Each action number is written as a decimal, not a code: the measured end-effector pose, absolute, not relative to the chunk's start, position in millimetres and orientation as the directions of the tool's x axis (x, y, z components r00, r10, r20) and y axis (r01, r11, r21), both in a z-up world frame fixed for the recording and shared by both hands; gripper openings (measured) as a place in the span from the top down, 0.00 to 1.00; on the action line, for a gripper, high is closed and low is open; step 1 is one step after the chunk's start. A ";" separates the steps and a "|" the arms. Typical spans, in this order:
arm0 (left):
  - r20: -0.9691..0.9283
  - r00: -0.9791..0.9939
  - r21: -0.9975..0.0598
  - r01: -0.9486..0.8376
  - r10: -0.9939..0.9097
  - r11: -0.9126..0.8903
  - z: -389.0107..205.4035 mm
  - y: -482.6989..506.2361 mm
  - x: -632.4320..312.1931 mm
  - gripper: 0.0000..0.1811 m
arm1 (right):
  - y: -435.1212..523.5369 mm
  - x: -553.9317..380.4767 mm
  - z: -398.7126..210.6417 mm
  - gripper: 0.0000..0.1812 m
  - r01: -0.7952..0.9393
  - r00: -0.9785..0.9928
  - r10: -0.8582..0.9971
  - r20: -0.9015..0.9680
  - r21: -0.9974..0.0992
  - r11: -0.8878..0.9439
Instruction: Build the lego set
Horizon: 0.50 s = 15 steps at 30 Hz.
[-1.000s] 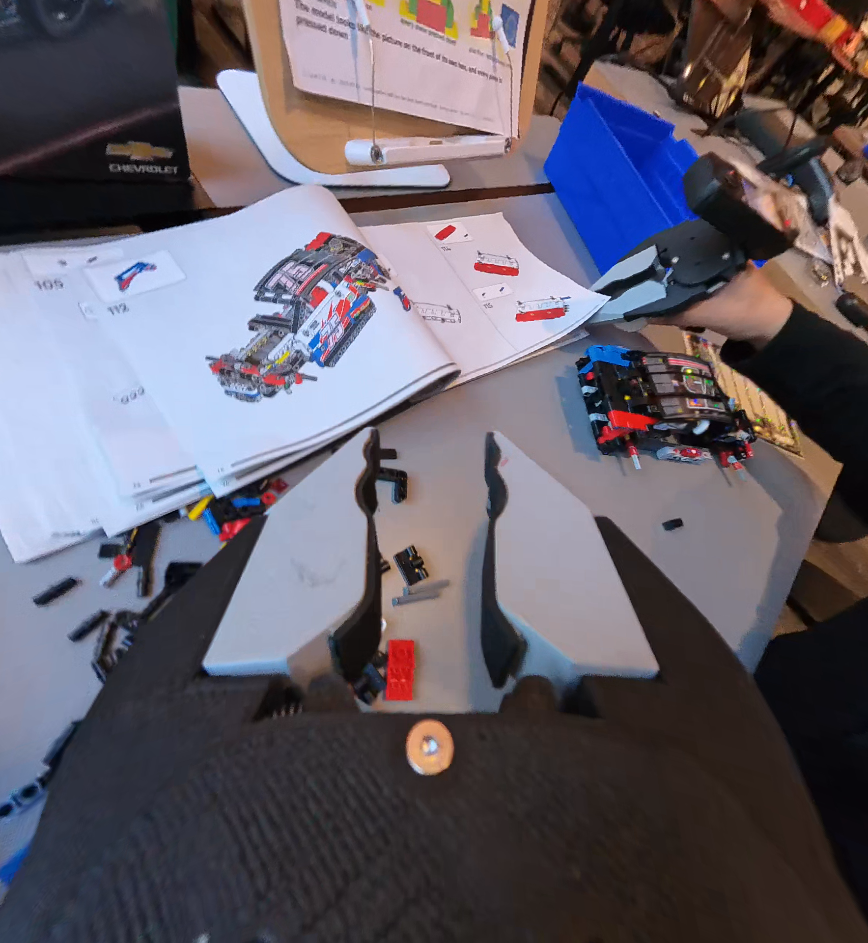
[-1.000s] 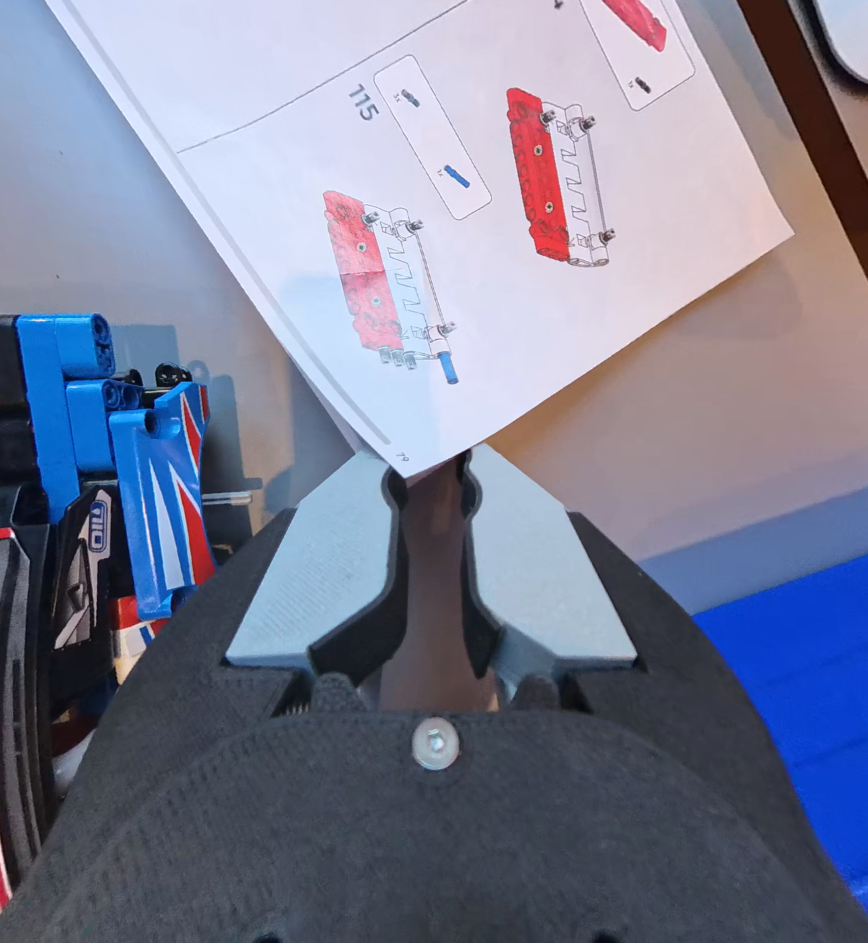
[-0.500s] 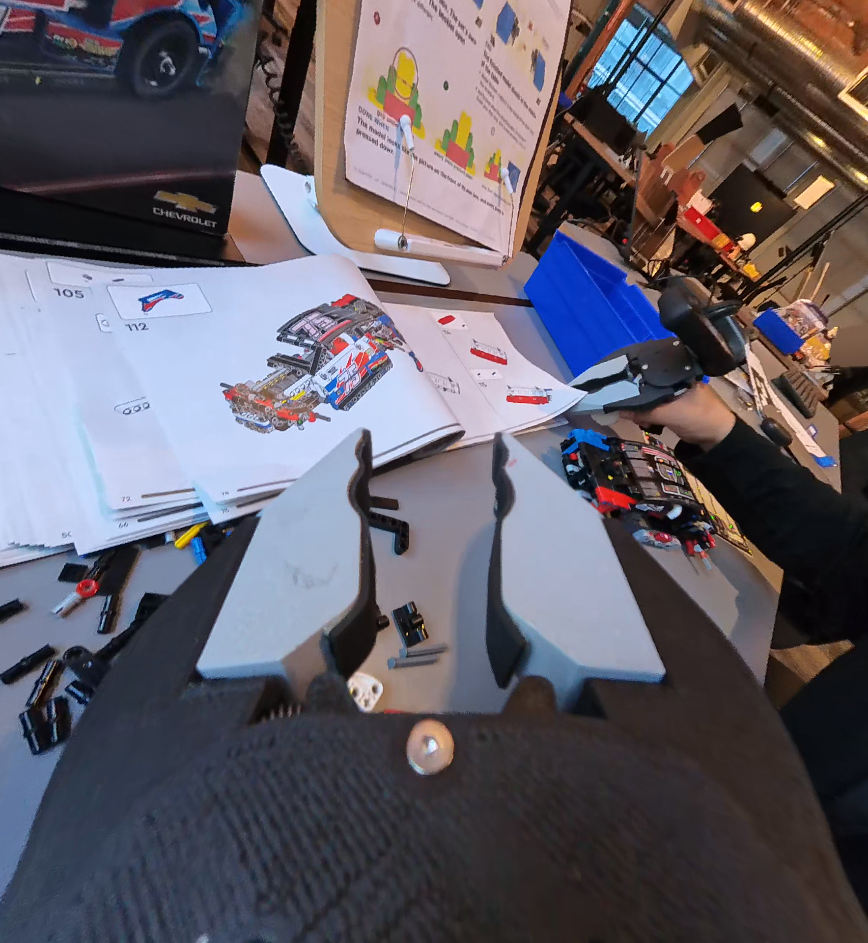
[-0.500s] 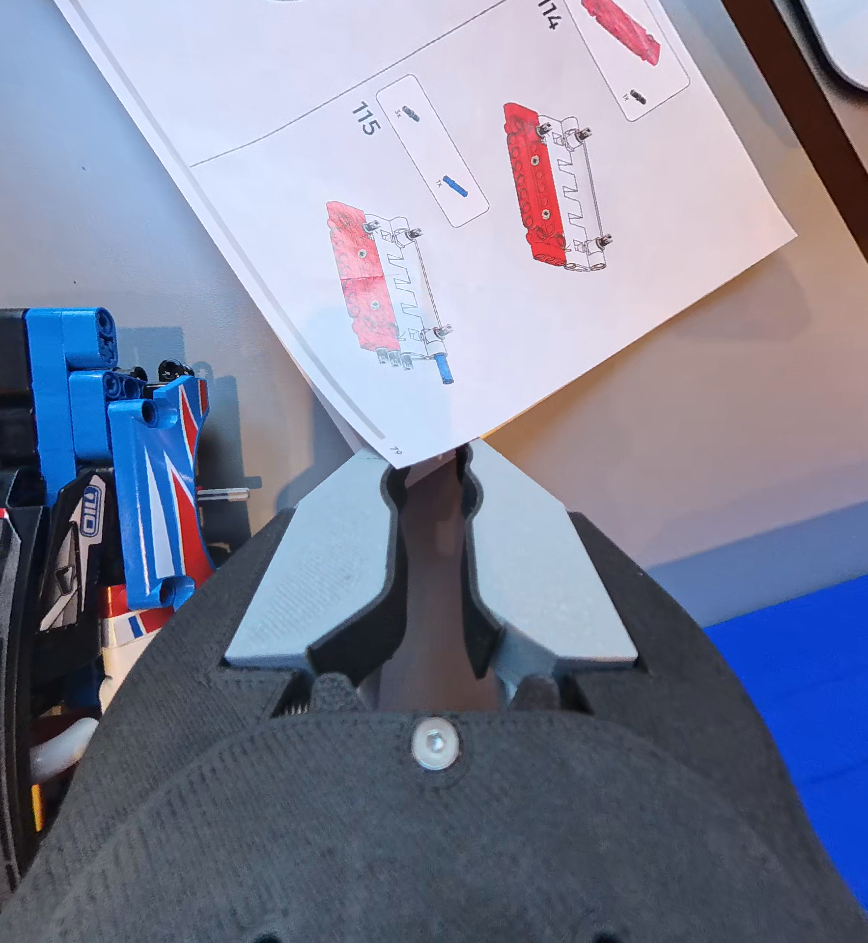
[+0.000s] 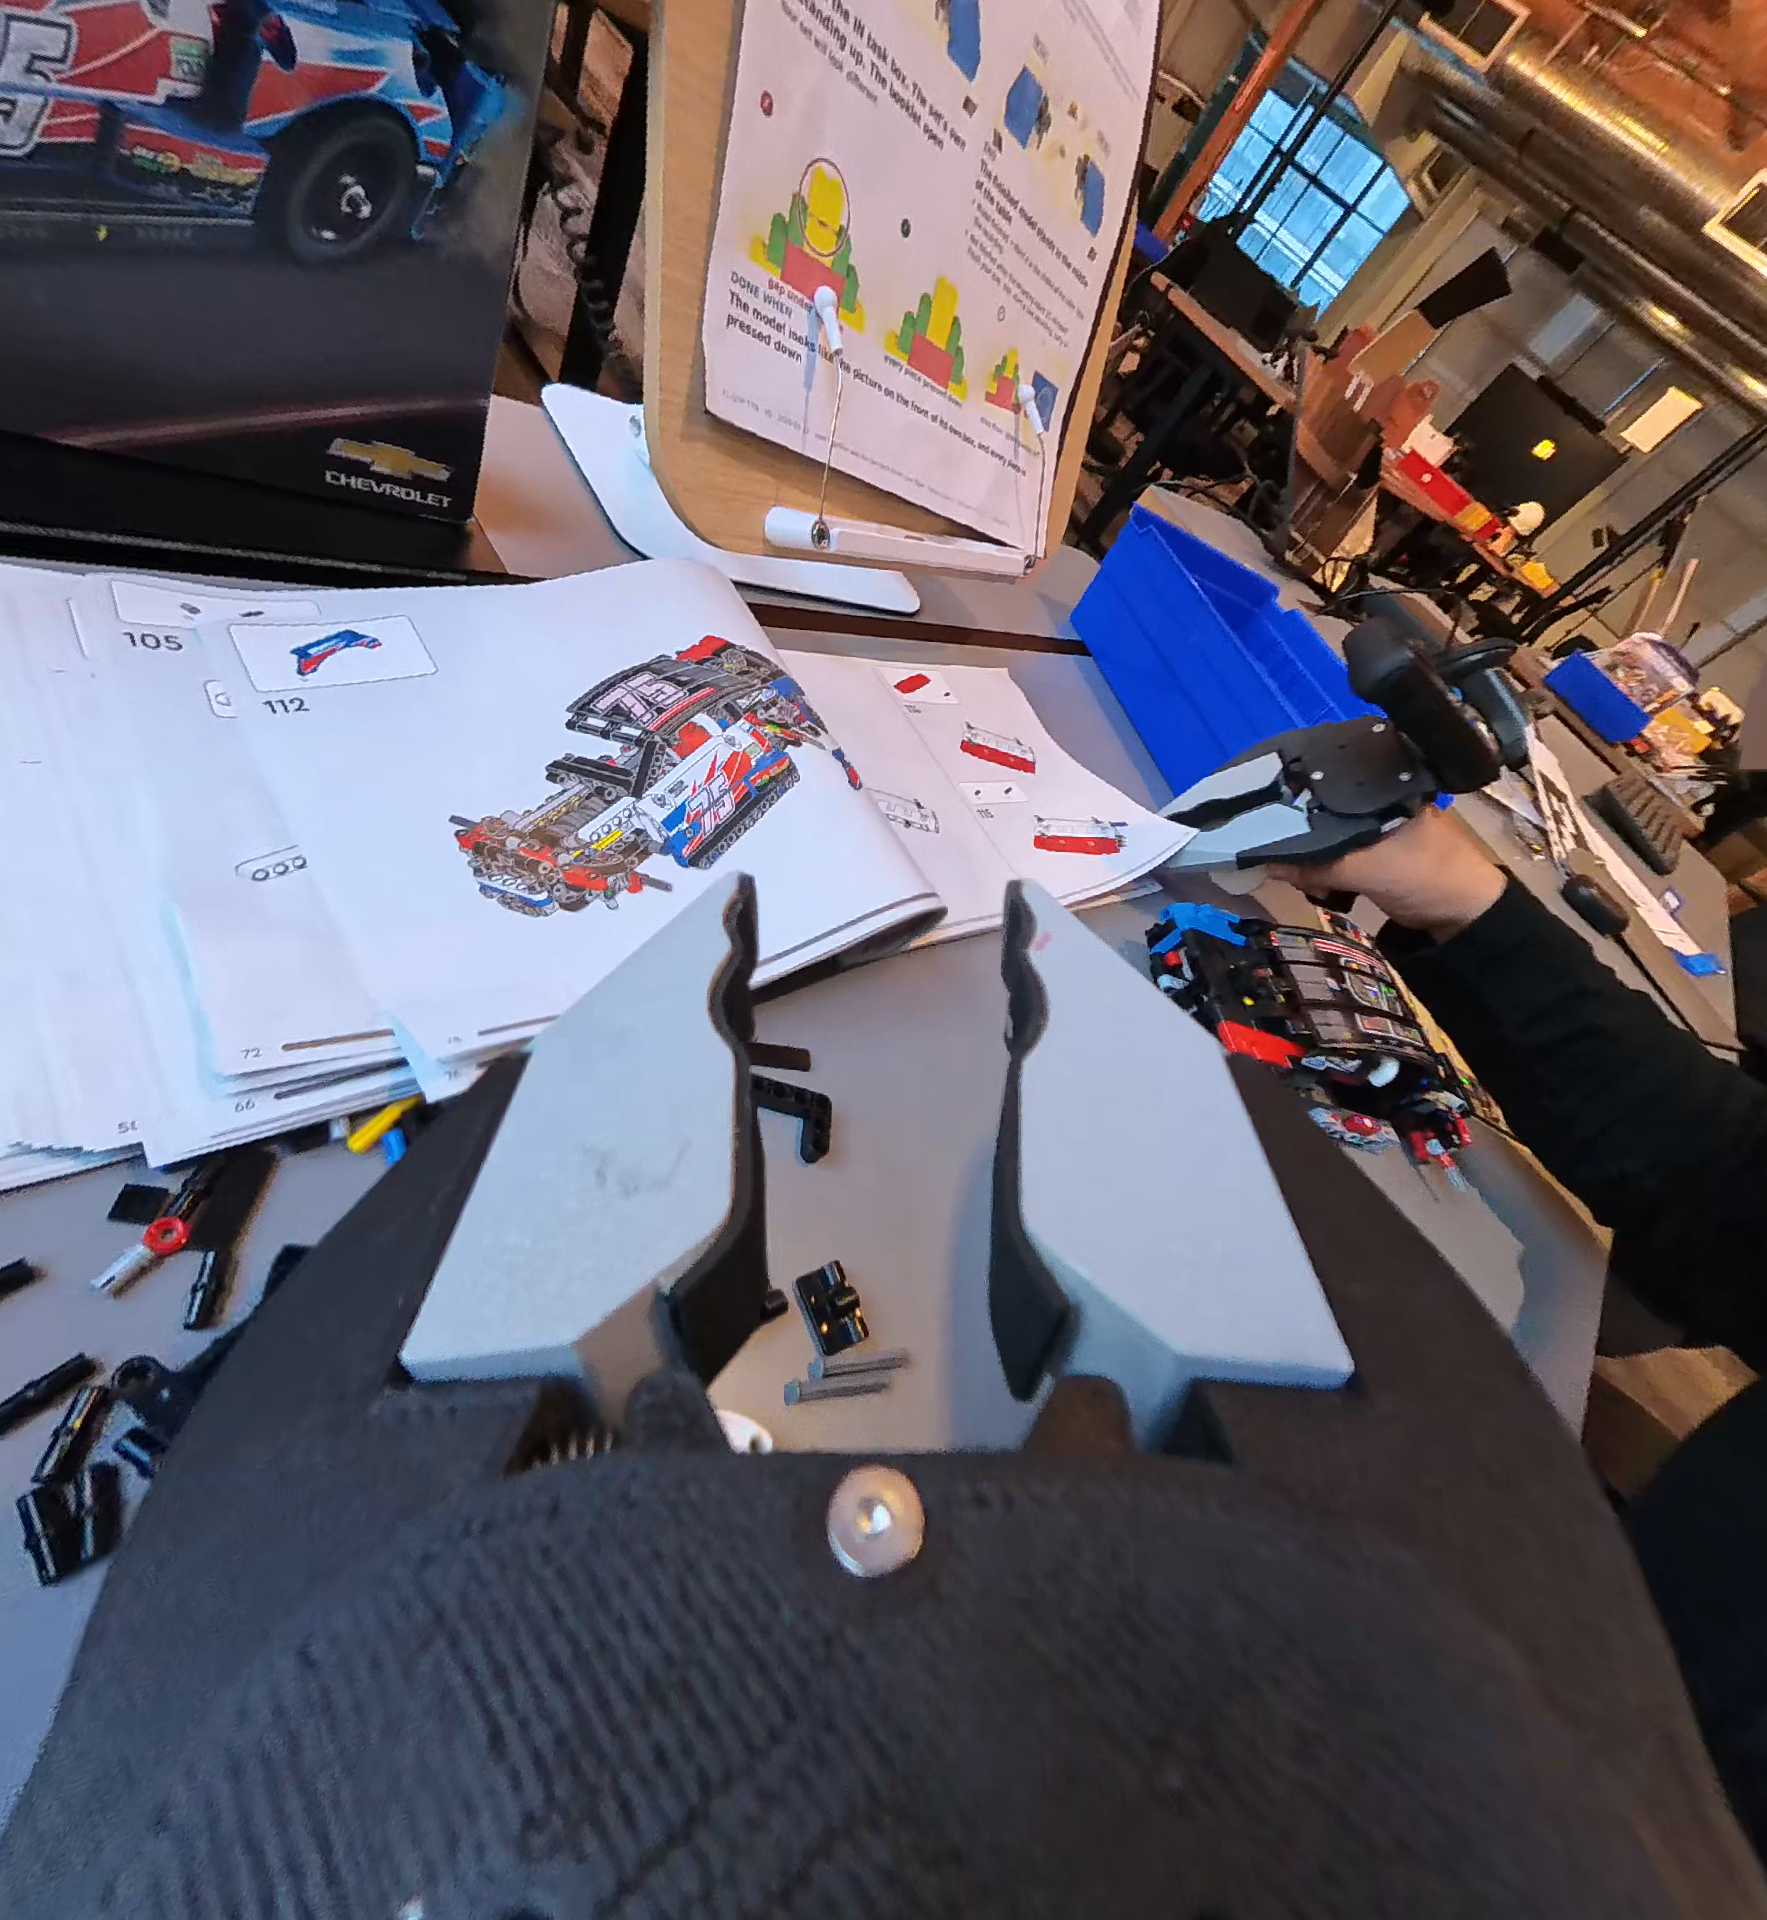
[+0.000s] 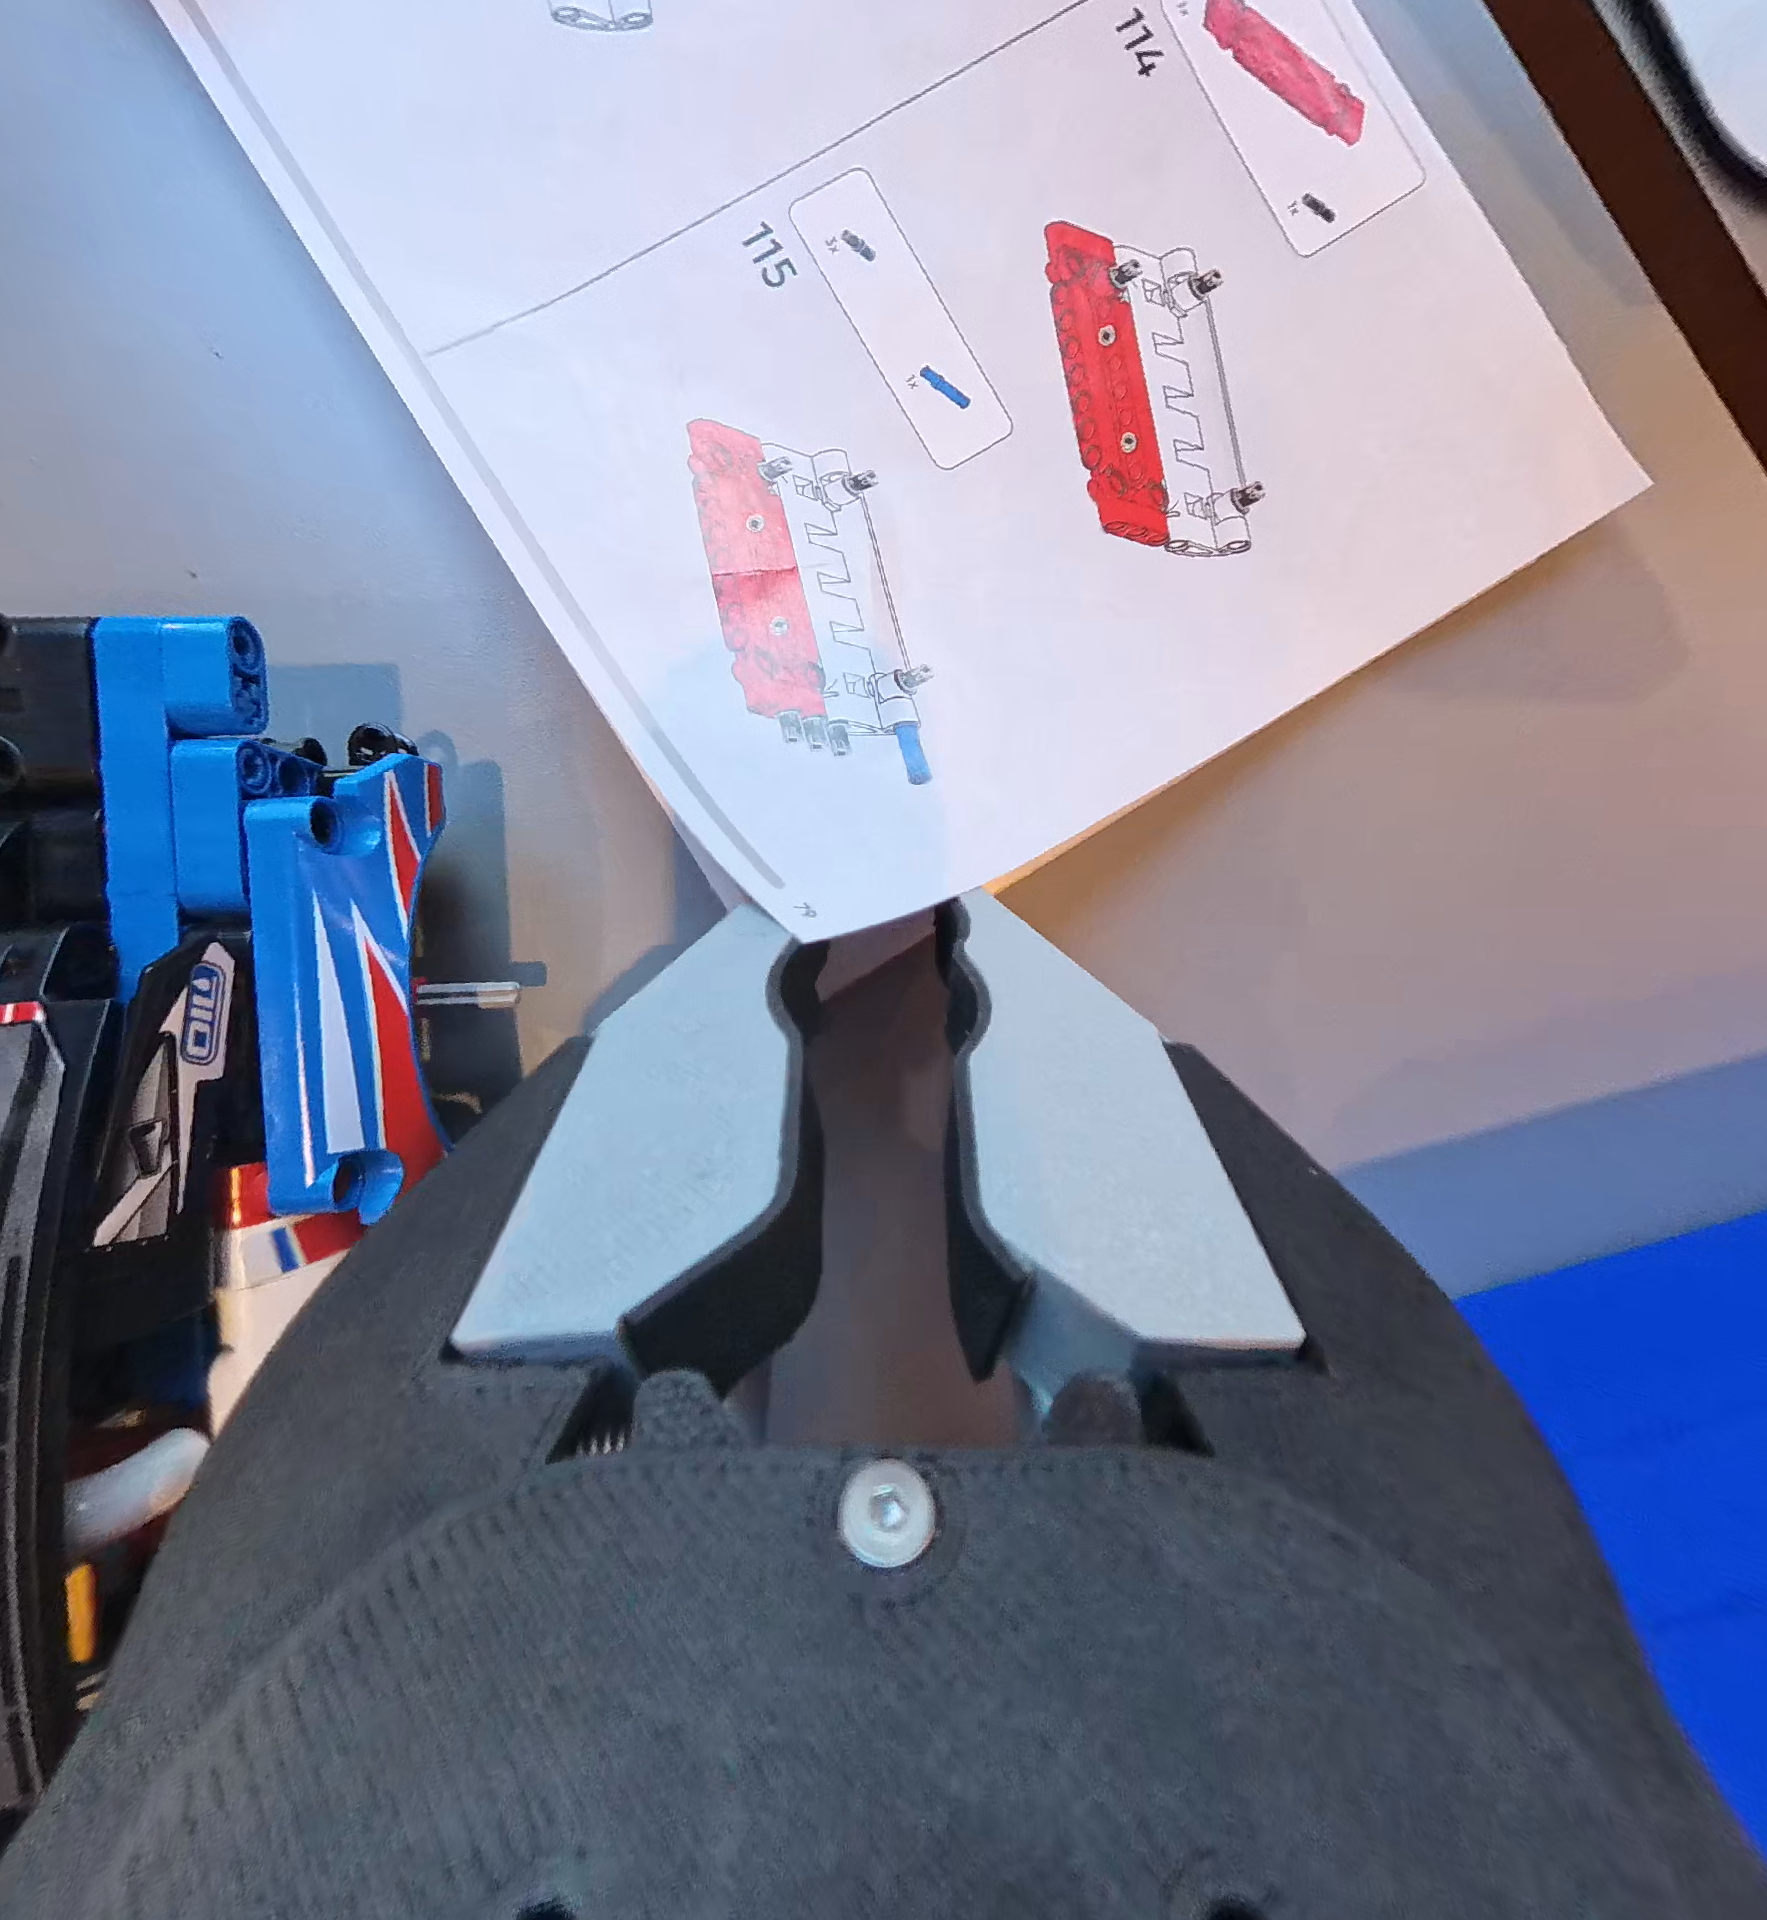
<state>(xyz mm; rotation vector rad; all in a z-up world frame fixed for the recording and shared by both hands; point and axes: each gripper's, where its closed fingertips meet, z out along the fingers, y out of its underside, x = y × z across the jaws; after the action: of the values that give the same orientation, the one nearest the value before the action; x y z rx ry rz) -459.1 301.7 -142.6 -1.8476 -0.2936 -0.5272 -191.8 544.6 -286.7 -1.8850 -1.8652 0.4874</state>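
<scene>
The lego car [image 5: 1310,1023] is black with blue, red and white parts, half built, and sits on the grey table [image 5: 920,1174] just under the right gripper [image 5: 1185,831]. There is 1 open instruction book [image 5: 505,821], 1 blue bin [image 5: 1191,644] behind it, and many small loose pieces [image 5: 827,1314] that I cannot count. The left gripper [image 5: 874,935] has its 2 fingers wide apart and holds nothing, and the right gripper's 2 fingers are close together, pinching the corner of 1 page [image 6: 962,499].
</scene>
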 end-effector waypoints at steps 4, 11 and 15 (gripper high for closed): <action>0.499 0.866 -0.818 0.455 -0.040 -0.353 -149.0 296.3 -459.0 0.75 | 536.3 -192.1 -284.8 0.81 0.827 0.031 0.998 -0.048 -0.559 -0.053; 0.498 0.867 -0.813 0.454 -0.030 -0.365 -151.2 287.9 -460.2 0.75 | 526.7 -189.3 -281.3 0.75 0.817 0.042 0.985 -0.169 -0.561 -0.131; 0.503 0.864 -0.809 0.459 -0.029 -0.368 -152.7 284.0 -459.5 0.75 | 529.3 -189.2 -281.2 0.78 0.811 0.069 0.980 -0.189 -0.561 -0.165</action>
<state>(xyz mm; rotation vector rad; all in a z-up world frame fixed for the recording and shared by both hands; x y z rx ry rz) -459.5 284.0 -152.7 -1.8879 -0.3201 -0.5303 -189.2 529.3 -281.2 -2.0445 -1.7949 0.7714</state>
